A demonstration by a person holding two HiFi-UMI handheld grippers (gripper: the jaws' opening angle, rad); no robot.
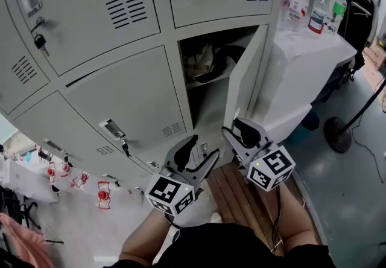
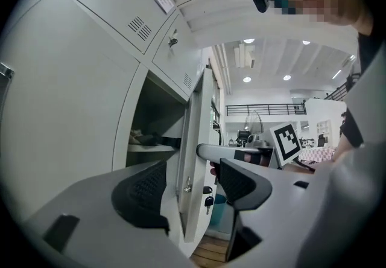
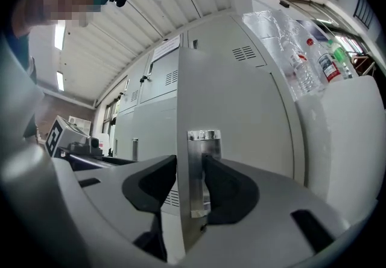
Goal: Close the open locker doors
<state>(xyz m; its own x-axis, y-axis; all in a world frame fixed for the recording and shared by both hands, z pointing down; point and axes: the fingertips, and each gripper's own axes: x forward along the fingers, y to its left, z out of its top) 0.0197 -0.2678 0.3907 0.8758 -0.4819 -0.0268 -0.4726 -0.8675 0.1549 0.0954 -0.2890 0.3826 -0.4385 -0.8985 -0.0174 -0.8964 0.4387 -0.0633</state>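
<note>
Right hand-held gripper (image 3: 189, 179) pinches locker door (image 3: 244, 122), clear only in its own view.

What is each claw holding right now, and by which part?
The right claw grips the open locker door at its free edge, clamped across the metal handle plate. The left claw is open and holds nothing.

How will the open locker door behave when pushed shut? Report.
The door probably swings easily, staying stiff: it looks like thin flat sheet metal. Its painted face seems smooth, so the fingers may slip. The key hanging from it will likely jiggle.
</note>
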